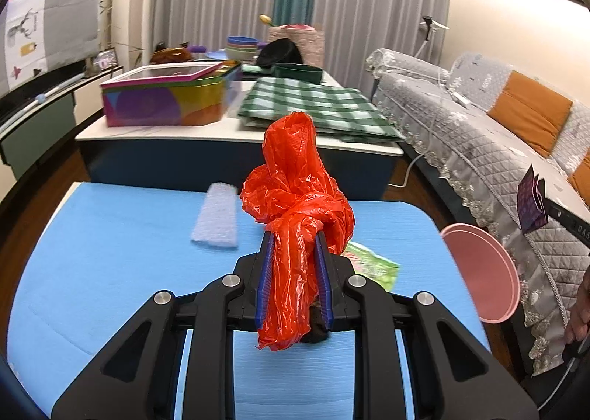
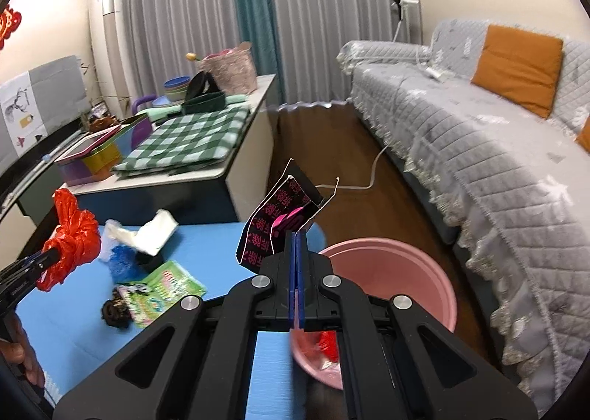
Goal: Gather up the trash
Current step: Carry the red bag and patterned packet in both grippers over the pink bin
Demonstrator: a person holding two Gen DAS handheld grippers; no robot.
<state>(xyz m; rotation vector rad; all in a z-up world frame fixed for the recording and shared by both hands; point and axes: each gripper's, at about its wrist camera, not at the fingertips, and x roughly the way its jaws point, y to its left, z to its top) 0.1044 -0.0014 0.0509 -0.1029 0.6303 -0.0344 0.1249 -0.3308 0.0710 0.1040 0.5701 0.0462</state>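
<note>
My left gripper (image 1: pixel 294 235) is shut on a crumpled red plastic bag (image 1: pixel 295 198) and holds it above the blue mat (image 1: pixel 110 272); the same red plastic bag (image 2: pixel 72 235) shows at the left edge of the right wrist view. My right gripper (image 2: pixel 298 233) is shut on a black wrapper with pink characters (image 2: pixel 274 226), held over the mat's right edge beside the pink bin (image 2: pixel 424 272). Red scraps (image 2: pixel 326 344) lie inside the bin. On the mat lie a green packet (image 2: pixel 162 291), a dark clump (image 2: pixel 116 313), a blue scrap (image 2: pixel 121 259) and white tissue (image 2: pixel 147 232).
A white-topped table (image 1: pixel 184 132) behind the mat bears a colourful tin (image 1: pixel 166 99) and a green checked cloth (image 1: pixel 324 106). A grey covered sofa (image 2: pixel 479 162) with orange cushions runs along the right. A white cable (image 2: pixel 368 176) lies on the wooden floor. A hand (image 2: pixel 18 357) grips the left handle.
</note>
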